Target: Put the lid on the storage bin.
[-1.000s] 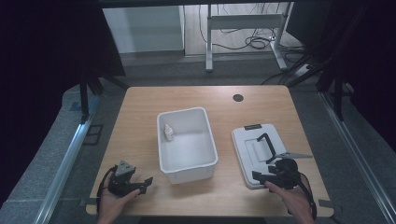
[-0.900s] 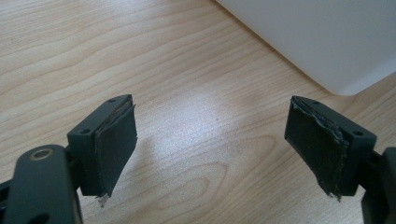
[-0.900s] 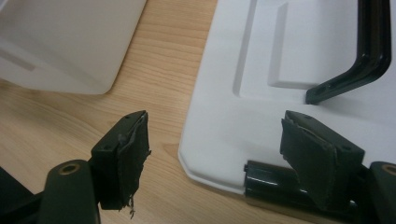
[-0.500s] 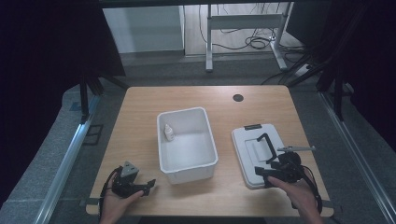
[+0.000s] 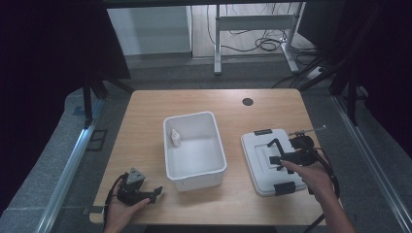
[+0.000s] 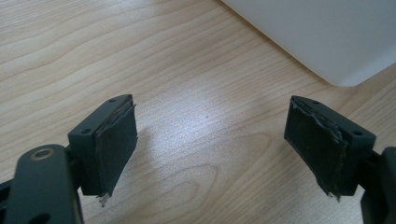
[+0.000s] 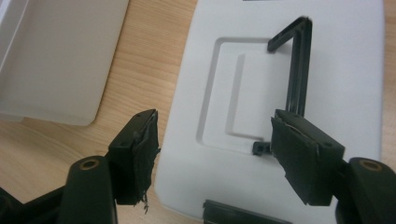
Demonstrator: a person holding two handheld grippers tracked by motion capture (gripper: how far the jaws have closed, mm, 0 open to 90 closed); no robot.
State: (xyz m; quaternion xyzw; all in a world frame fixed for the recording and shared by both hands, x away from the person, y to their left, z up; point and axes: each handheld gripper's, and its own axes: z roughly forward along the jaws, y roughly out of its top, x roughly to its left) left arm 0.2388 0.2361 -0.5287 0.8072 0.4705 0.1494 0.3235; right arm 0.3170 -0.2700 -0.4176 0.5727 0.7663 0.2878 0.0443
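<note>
White plastic lid point(image 5: 274, 162) with a raised black hinged handle point(image 7: 293, 77) lies flat on the wooden table point(image 5: 145, 126), at 3 o'clock of the open white plastic bin point(image 5: 194, 145). Right gripper point(image 7: 215, 154) hovers over the lid's near edge; its jaws have just been closing, nothing between them, handle at 1 o'clock. Best centre the pads on the bar before squeezing; left gripper point(image 6: 210, 140) idles open at 7 o'clock of the bin.
</note>
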